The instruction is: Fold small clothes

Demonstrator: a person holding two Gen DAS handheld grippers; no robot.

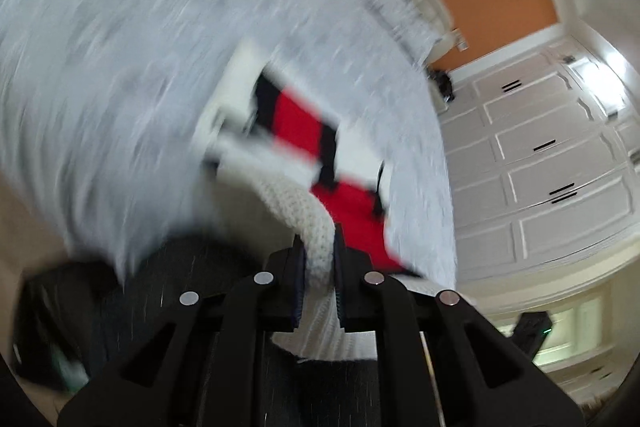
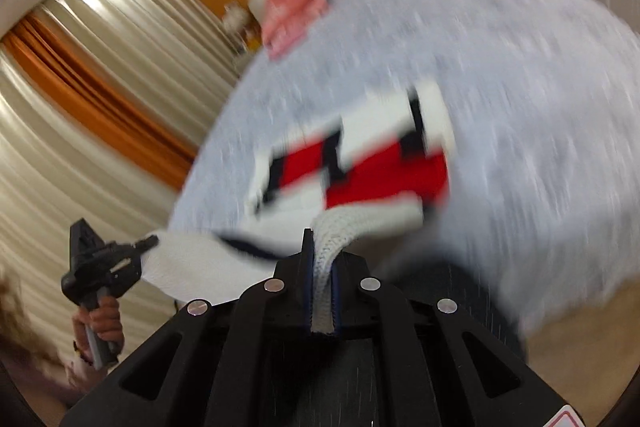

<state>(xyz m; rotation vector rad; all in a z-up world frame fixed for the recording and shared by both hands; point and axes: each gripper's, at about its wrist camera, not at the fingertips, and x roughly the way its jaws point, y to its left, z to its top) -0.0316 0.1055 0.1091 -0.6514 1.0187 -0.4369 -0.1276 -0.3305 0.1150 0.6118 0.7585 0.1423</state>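
You have one small knitted garment [image 1: 296, 131] in play: white ribbed knit with red blocks and black bars. Its white ribbed edge is pinched at two places, one in each view, so the piece hangs stretched between them, its far part trailing toward the grey bedspread. The patterned part faces up in the right wrist view [image 2: 360, 163]. Motion blur hides finer shape; garment type cannot be told.

A home bedroom: grey-covered bed [image 1: 160, 67], curtains [image 2: 80, 87], white panelled wardrobe [image 1: 540, 155].
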